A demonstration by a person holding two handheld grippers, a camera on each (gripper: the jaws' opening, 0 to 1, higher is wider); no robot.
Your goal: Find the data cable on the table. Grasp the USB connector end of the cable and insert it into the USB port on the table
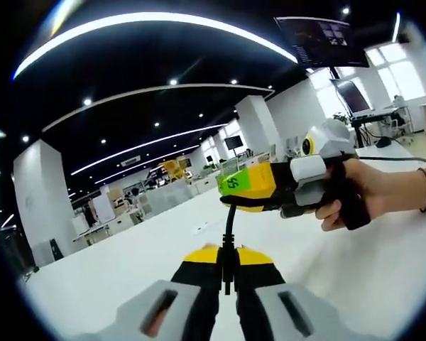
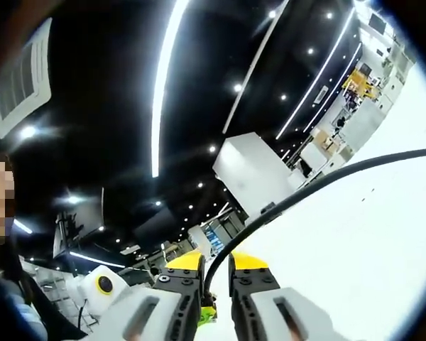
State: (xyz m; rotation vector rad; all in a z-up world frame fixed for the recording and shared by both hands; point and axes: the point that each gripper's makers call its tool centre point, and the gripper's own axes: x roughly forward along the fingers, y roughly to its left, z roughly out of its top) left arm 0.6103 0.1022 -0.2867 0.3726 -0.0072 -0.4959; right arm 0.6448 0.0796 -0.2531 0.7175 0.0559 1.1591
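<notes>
Step in hand: the cable is held up between the two tools. I judge the plugging-in is not yet begun.
Hold of the left gripper: its jaws are closed on the cable, which rises straight out of its yellow tips.
Hold of the right gripper: a hand carries it, farther off and to the right. It is clamped on the upper stretch of the same cable. In the right gripper view the cable passes between its tips and runs away right over the table.
Where the plug end is: I cannot tell. The dark piece between the left tips may be it.
Next move: probably to find the port, turn the plug end toward it and bring it in level and square.
Edges and room: wide white surface lies near and to the left. The far edge is well apart from both tools.
Risk: the short span between the tools could tug the plug end askew.
</notes>
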